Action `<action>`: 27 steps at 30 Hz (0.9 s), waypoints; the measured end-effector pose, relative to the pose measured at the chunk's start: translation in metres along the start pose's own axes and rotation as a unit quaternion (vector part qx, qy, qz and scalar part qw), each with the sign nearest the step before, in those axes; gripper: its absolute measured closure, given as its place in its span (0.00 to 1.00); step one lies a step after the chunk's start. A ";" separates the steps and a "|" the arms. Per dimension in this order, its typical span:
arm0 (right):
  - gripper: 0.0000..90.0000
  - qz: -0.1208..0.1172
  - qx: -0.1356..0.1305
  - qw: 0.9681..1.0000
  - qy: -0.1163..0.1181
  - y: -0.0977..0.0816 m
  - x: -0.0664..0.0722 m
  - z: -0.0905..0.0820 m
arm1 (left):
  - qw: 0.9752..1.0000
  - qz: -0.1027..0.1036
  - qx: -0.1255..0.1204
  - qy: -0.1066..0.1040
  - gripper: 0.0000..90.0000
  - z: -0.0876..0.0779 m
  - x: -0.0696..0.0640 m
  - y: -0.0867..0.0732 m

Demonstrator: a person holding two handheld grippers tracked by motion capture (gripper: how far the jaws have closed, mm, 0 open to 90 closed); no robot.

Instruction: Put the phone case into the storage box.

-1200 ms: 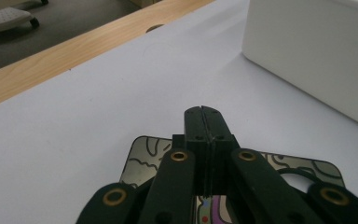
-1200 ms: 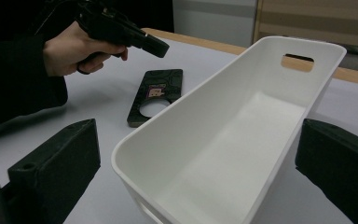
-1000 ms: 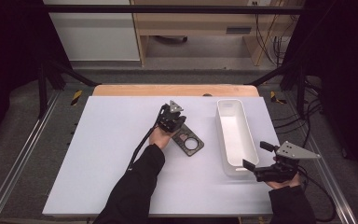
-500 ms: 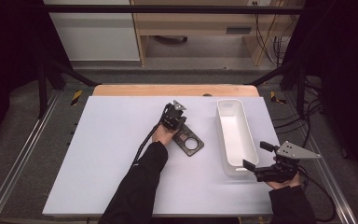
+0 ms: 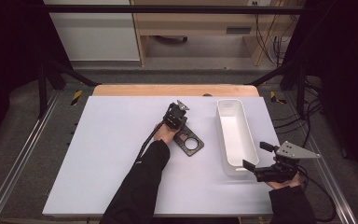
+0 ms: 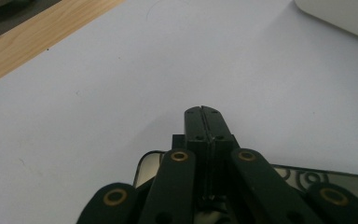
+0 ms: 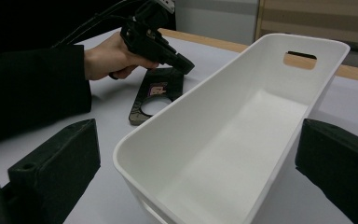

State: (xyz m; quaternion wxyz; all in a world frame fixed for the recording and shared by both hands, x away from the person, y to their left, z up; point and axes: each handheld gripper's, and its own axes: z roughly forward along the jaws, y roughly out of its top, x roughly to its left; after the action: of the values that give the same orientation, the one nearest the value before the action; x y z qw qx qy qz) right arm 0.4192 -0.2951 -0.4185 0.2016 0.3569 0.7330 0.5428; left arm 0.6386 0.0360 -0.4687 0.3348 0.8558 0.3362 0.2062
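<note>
Jaws first: in the high view the left gripper (image 5: 175, 115) sits just above centre frame with its jaws pressed together and nothing between them, hovering over the upper end of the flat black plate (image 5: 188, 141) that lies on the white worktop (image 5: 98, 154). The right gripper (image 5: 261, 161) is at lower right, jaws spread wide either side of the near end of the white bin (image 5: 235, 135), not pinching it as far as I can tell.

Left gripper view: the shut jaws rise from bottom centre, and the plate's edge (image 6: 307, 175) peeks out under them along the bottom of the frame. So you can't grab anything like this. My take: open up first, then come down so one jaw slides under the plate's edge, since it's lying dead flat.

Right gripper view: the bin (image 7: 242, 135) takes up centre frame between the two open jaws, the plate (image 7: 156, 93) at upper left under the left gripper (image 7: 168, 49). I'd keep the right hand bracing the bin so it doesn't skid when the plate gets dropped in.
</note>
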 end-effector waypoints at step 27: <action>0.00 -0.001 0.006 1.000 0.004 0.000 0.001 0.001 | 1.000 0.008 0.030 0.000 0.99 -0.008 0.006 -0.005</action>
State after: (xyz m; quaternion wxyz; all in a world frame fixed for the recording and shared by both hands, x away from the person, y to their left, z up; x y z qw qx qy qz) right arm 0.4195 -0.2936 -0.4185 0.1969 0.3551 0.7377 0.5394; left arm 0.6355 0.0462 -0.4656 0.3072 0.8682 0.3356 0.1982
